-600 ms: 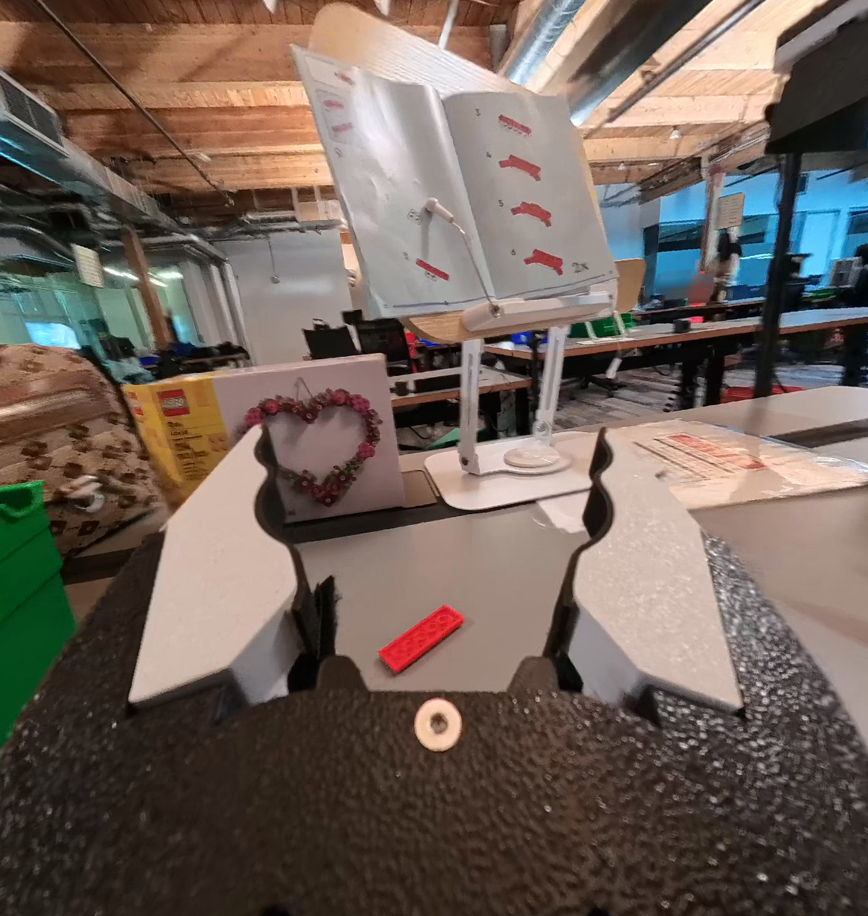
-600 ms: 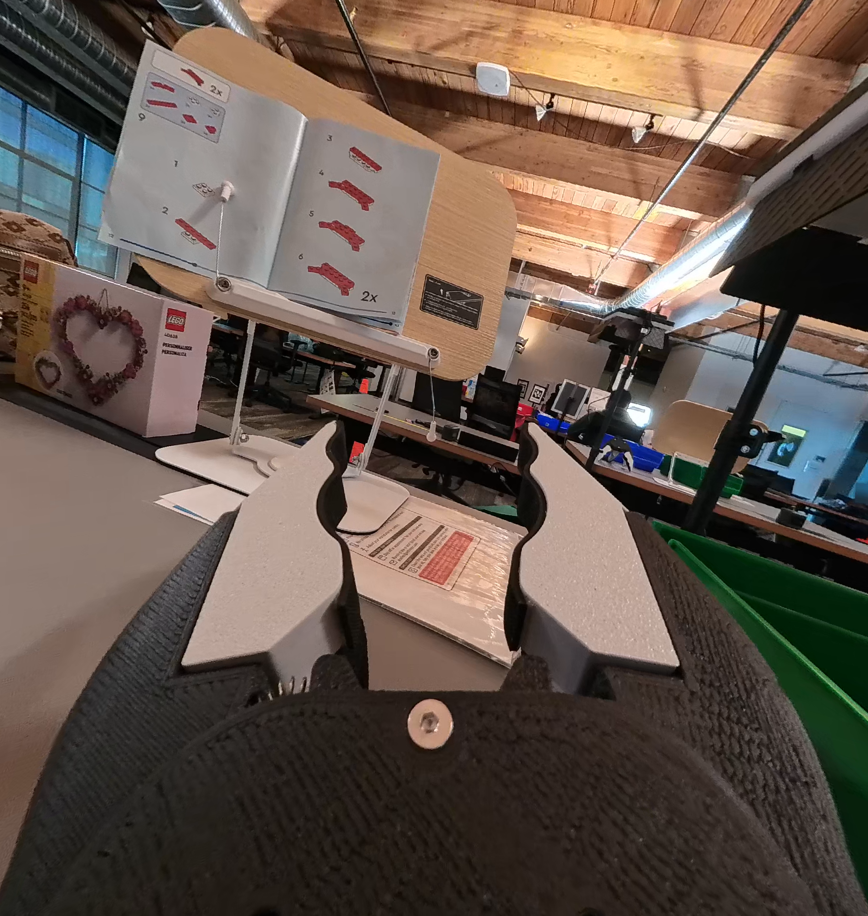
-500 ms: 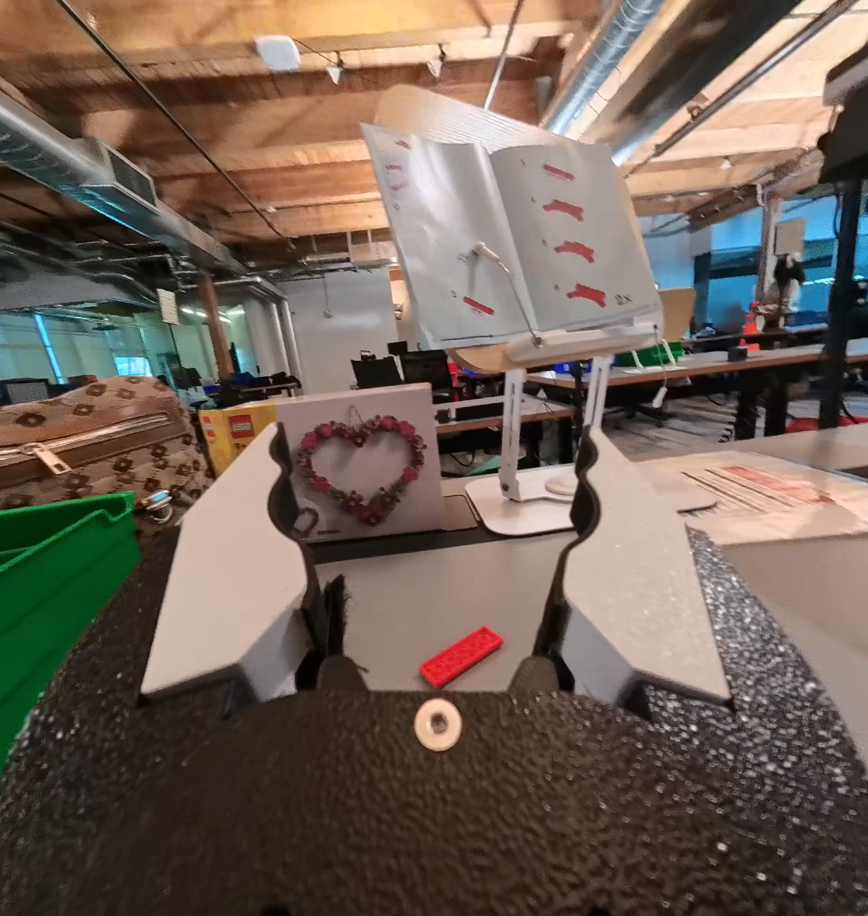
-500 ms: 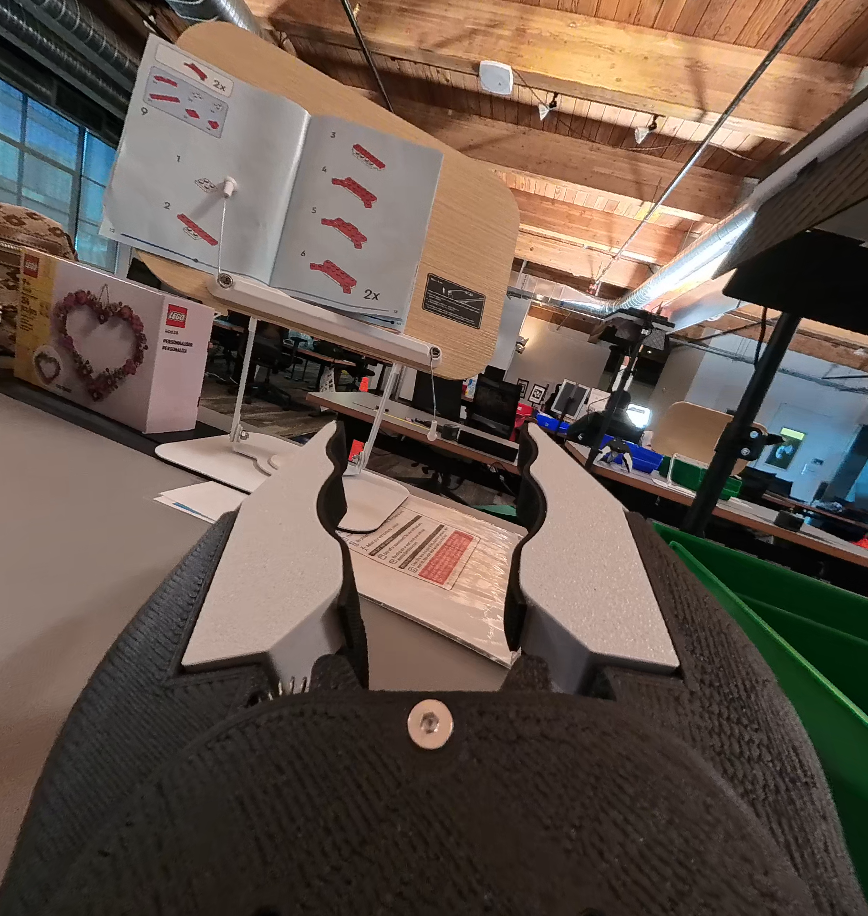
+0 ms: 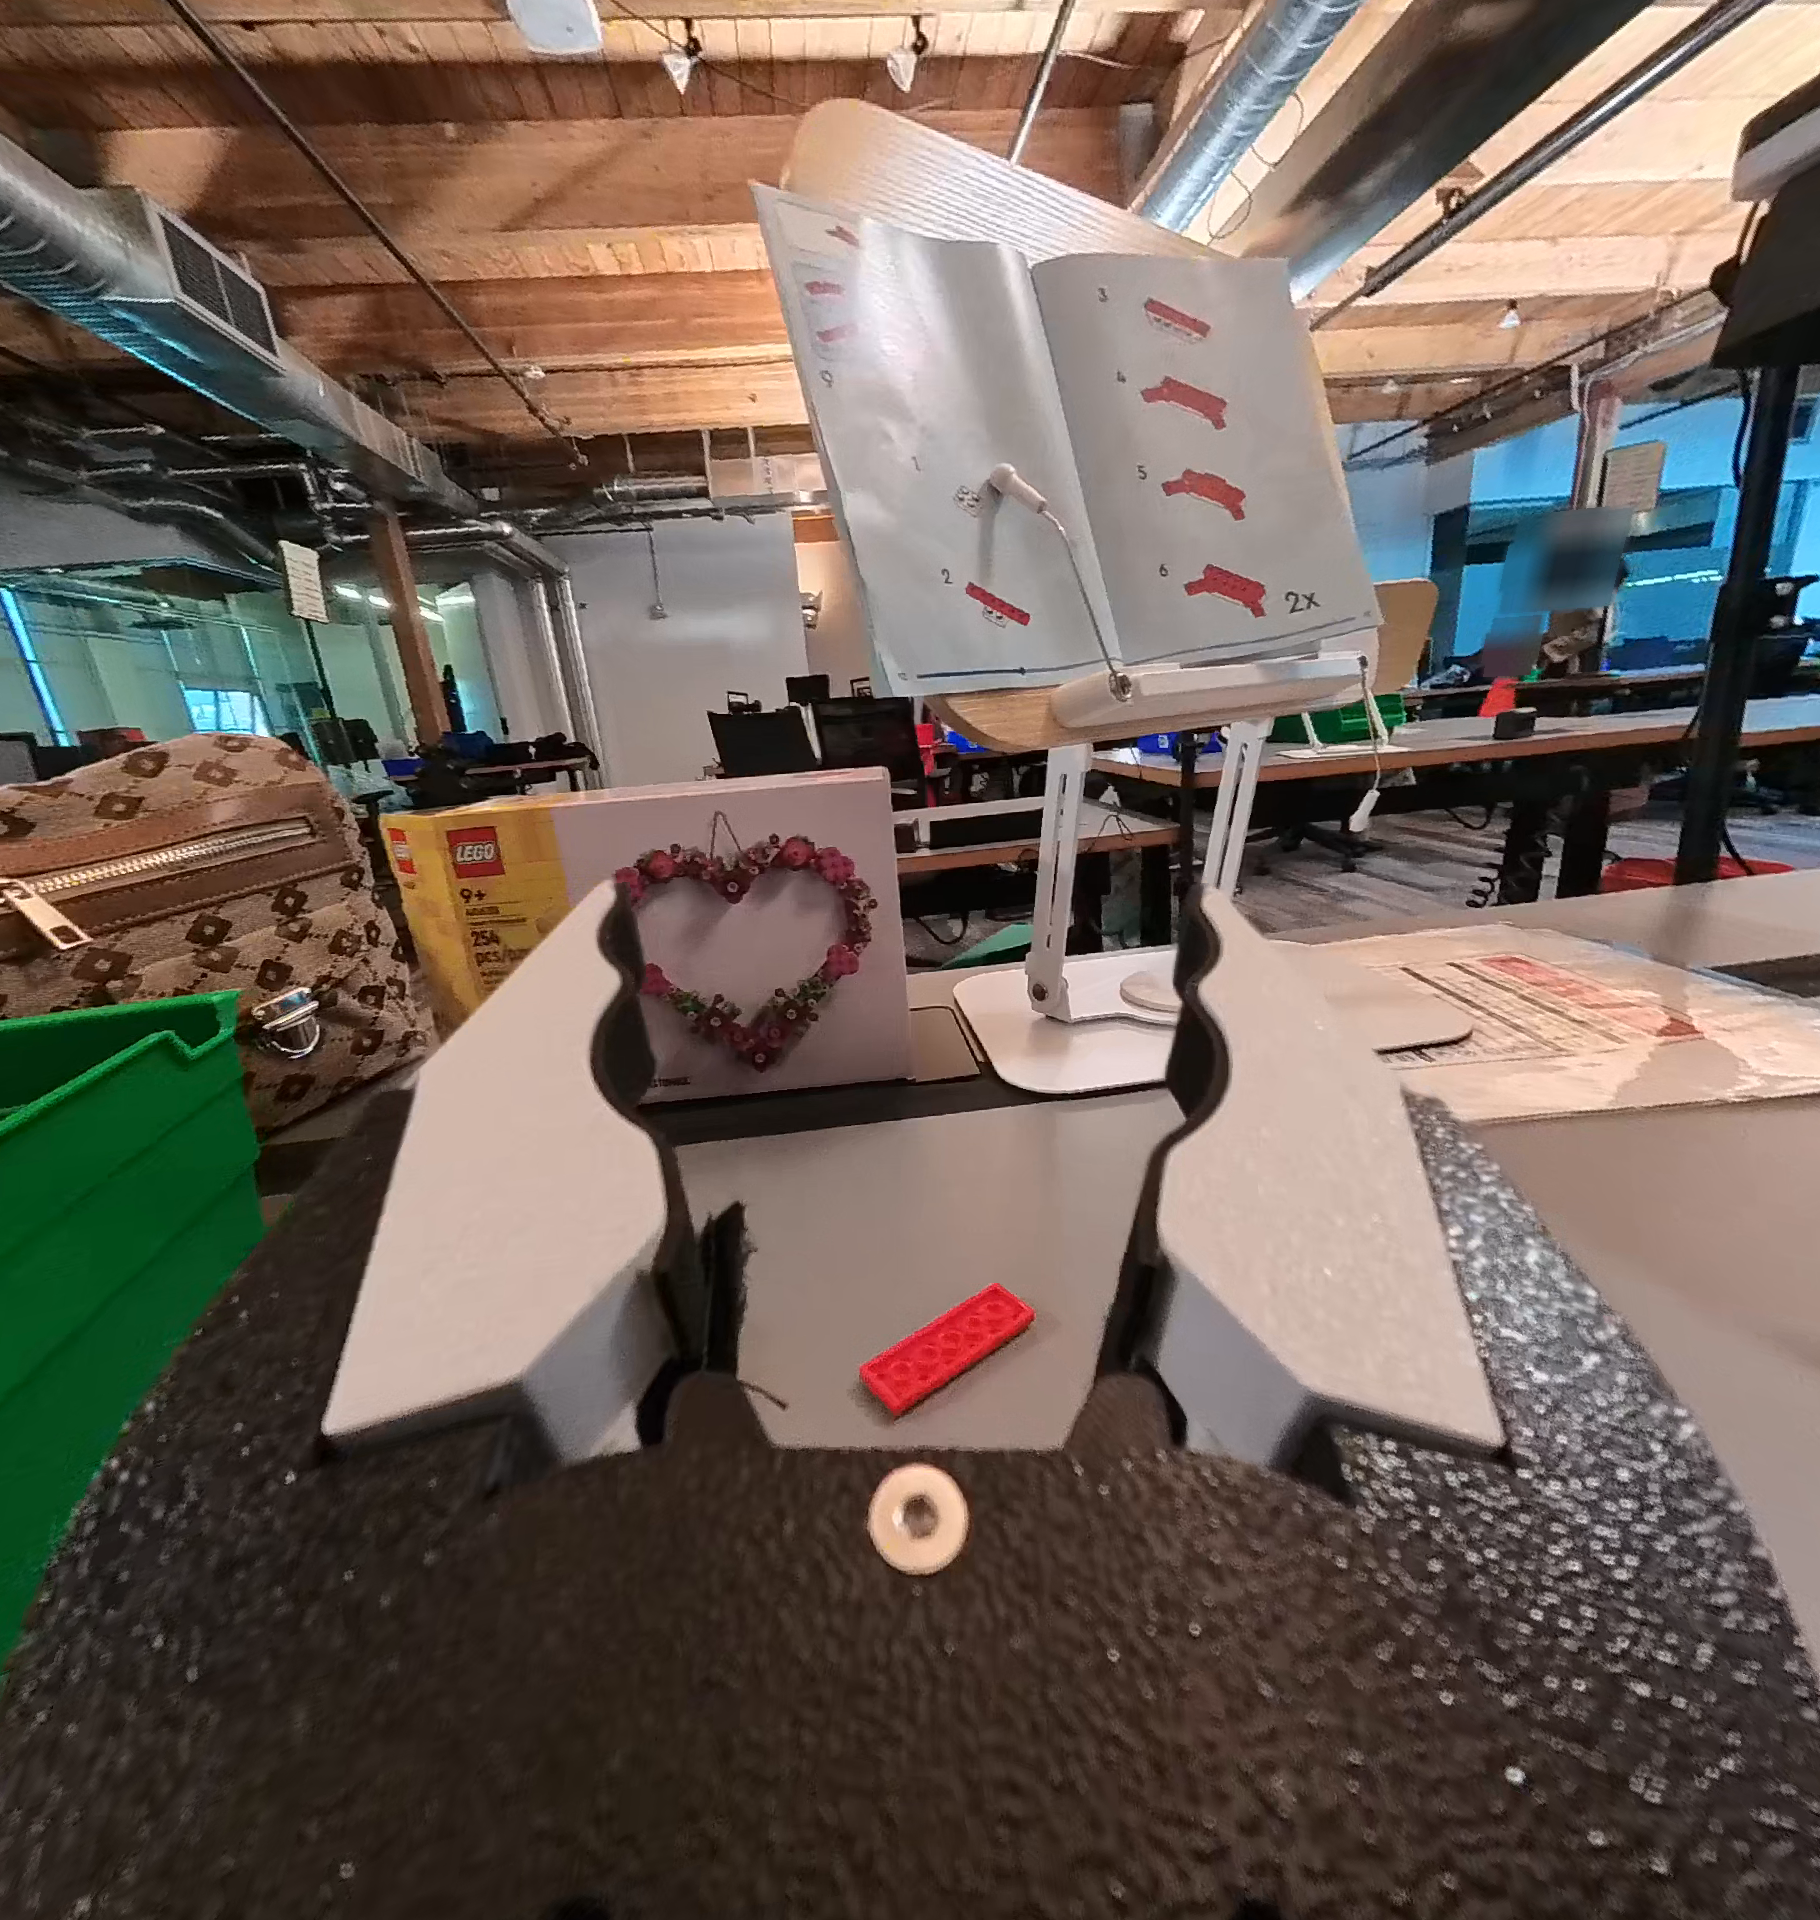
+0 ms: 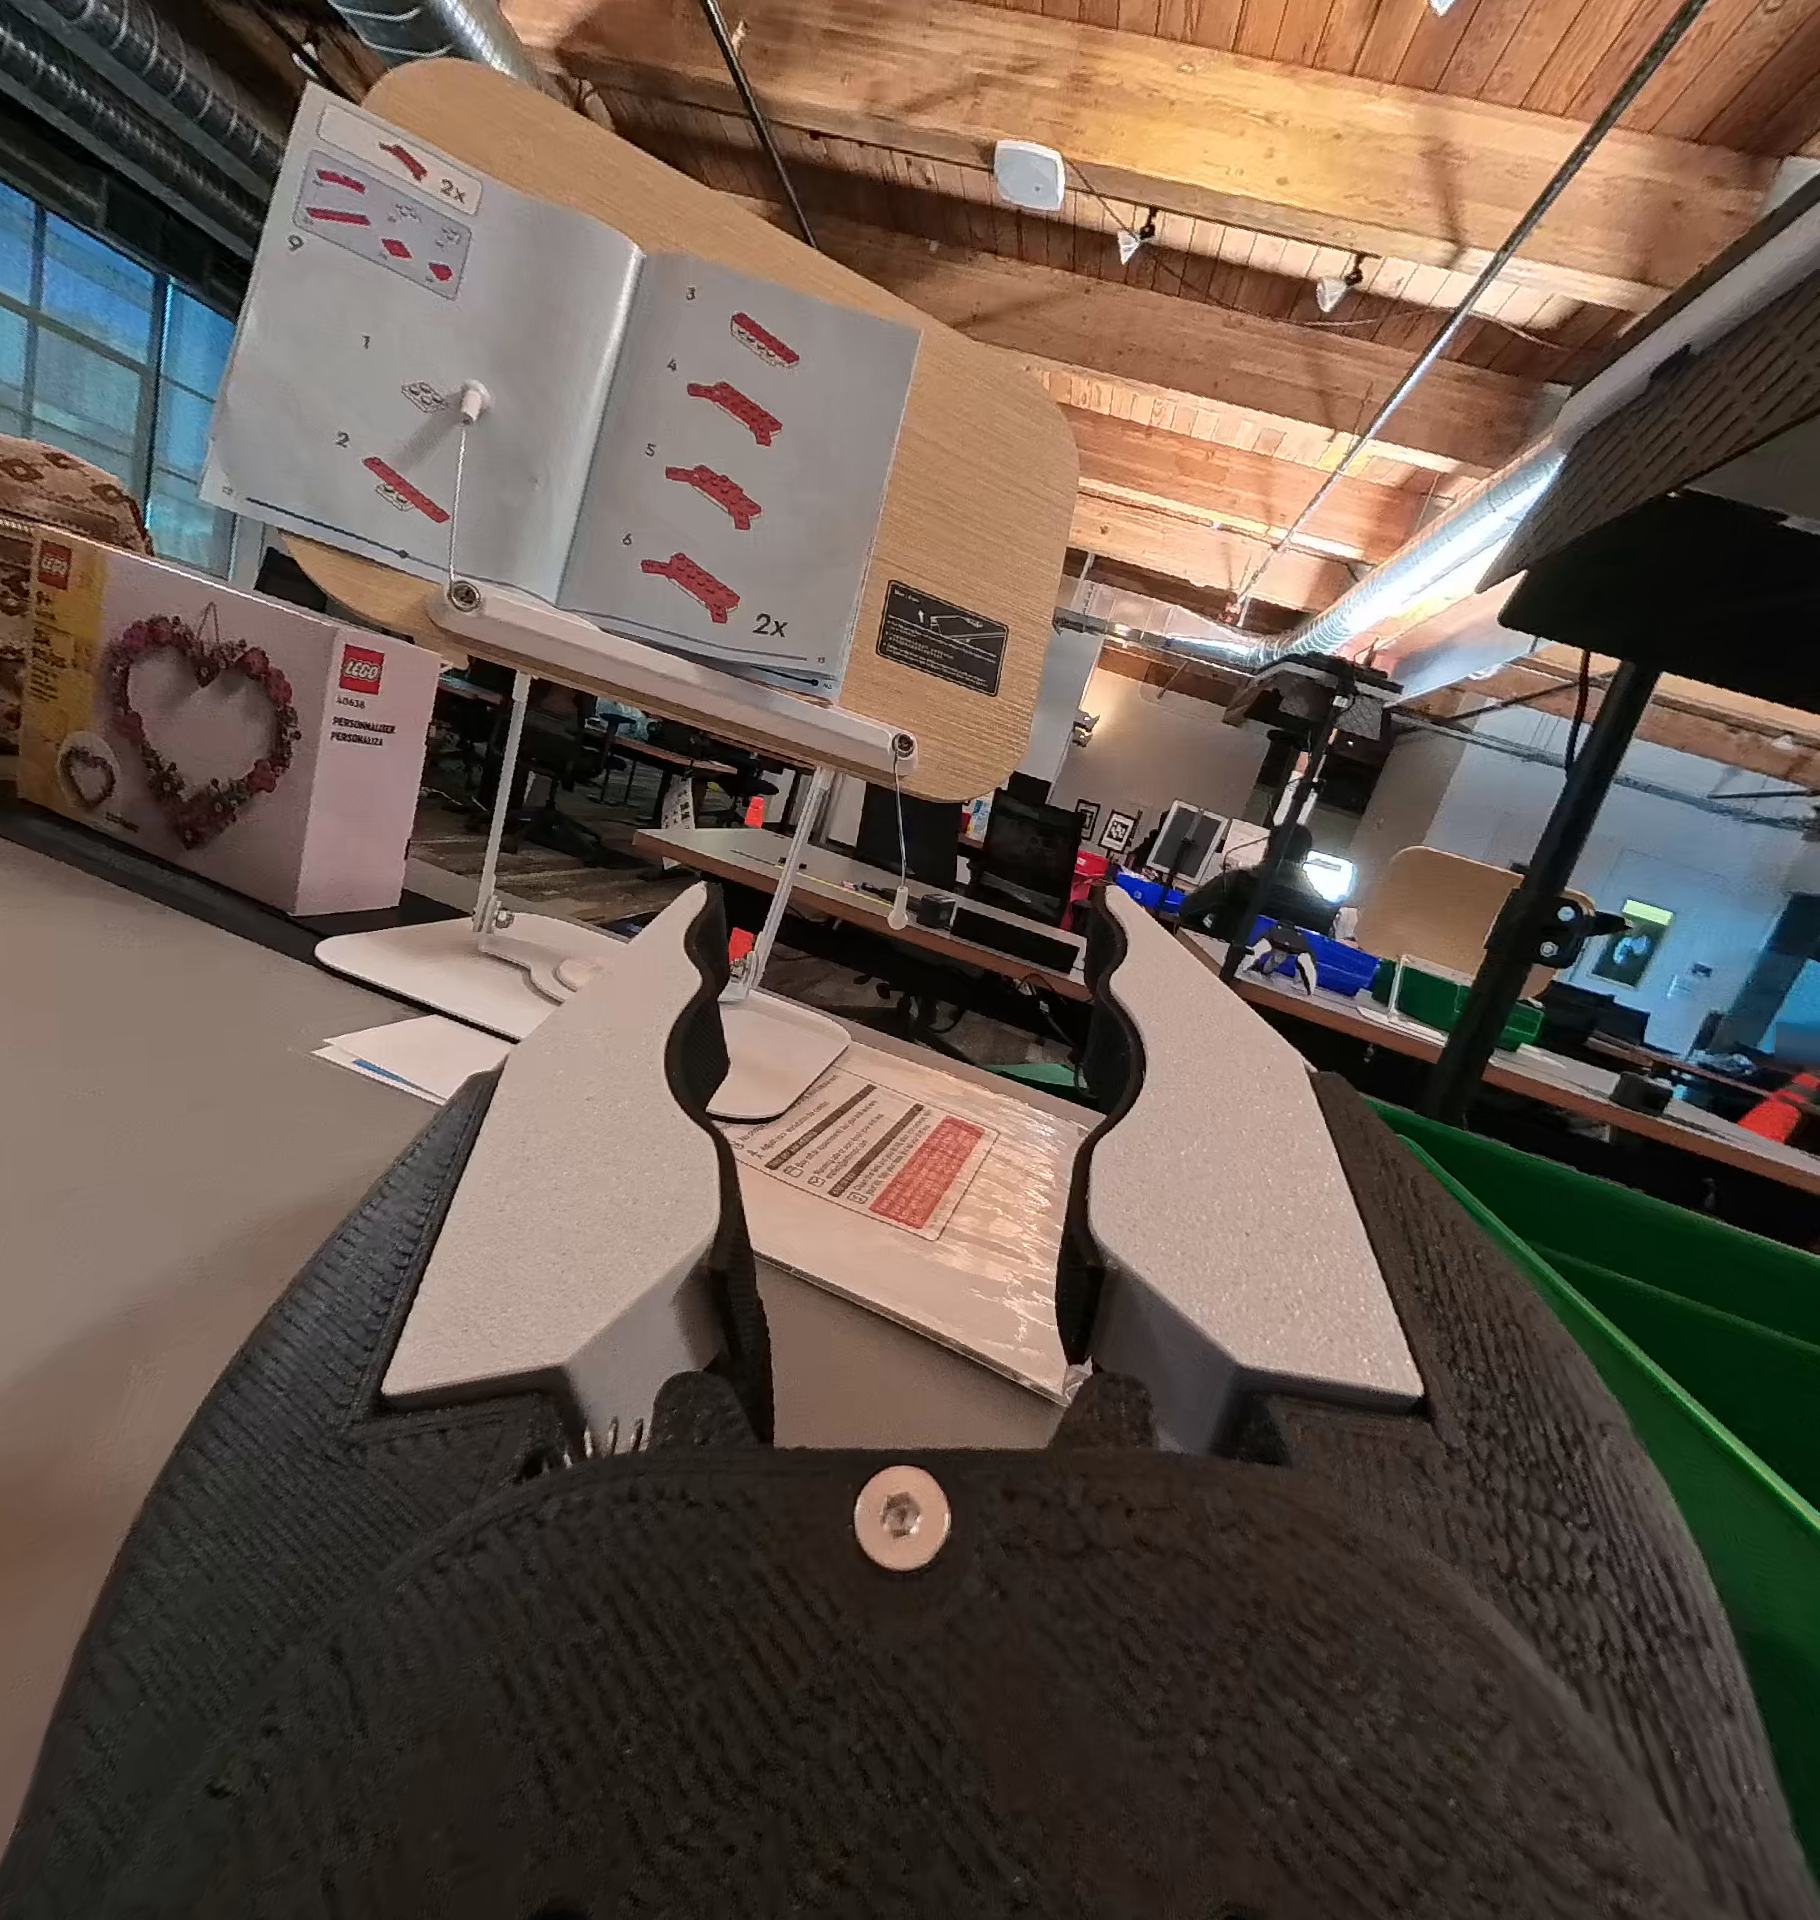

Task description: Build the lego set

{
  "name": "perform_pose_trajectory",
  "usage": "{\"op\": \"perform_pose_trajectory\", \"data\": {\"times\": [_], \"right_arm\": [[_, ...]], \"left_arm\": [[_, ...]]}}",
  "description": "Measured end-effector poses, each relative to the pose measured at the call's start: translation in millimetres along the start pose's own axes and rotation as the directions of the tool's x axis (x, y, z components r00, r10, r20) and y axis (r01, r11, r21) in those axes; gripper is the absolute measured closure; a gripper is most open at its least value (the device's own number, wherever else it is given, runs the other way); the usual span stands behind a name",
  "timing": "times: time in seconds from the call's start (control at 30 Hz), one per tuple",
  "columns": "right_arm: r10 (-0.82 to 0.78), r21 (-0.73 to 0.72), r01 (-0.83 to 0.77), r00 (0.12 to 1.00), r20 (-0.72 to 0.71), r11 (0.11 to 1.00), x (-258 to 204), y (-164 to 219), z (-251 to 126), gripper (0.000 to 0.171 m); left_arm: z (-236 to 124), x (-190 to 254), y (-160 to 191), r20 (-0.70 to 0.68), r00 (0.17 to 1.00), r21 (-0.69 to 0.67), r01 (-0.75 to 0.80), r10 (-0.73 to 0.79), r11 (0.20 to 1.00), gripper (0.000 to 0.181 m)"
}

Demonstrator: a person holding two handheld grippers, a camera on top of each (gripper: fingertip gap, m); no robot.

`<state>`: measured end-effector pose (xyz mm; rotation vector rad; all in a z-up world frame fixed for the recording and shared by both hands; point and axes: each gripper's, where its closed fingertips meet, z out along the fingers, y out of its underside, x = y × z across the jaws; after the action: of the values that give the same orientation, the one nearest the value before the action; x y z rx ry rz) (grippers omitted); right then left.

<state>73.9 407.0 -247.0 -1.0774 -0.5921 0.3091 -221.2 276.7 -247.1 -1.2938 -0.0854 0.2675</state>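
Grey table (image 5: 916,1195), red plate (image 5: 945,1347) flat (studs up), box (image 5: 677,935), book stand (image 5: 1072,1029), laminated sheet (image 5: 1571,997)

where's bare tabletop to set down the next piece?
Free: grey table between the red plate and the set box; also the wide stretch left of the right gripper, short of the book stand base. Crowded: laminated sheet ahead and the green bin to its right.
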Motion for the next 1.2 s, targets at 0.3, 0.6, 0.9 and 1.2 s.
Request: {"op": "perform_pose_trajectory", "data": {"times": [0.3, 0.6, 0.9, 1.2], "right_arm": [[0.009, 0.002, -0.009, 1.0, -0.011, 1.0, 3.0, -0.2, -0.6, 0.103], [0.006, 0.003, -0.006, 1.0, -0.011, 1.0, 2.8, -0.6, -0.7, 0.103], [0.003, 0.0, -0.003, 1.0, -0.006, 1.0, 1.5, 0.0, -0.3, 0.104], [0.042, 0.002, -0.042, 0.997, -0.063, 0.999, 5.6, -2.2, -2.2, 0.104]], "left_arm": [[3.8, 8.8, 11.7, -0.047, 0.999, -0.067, -0.015, 0.012, 0.998, 0.082], [1.8, 3.1, 14.0, -0.056, 0.998, -0.08, 0.024, -0.028, 0.996, 0.1], [0.4, 26.8, 15.3, -0.168, 0.986, -0.074, -0.034, 0.021, 0.997, 0.137], [0.7, 31.1, 16.6, -0.173, 0.982, -0.066, -0.085, 0.073, 0.994, 0.151]]}}
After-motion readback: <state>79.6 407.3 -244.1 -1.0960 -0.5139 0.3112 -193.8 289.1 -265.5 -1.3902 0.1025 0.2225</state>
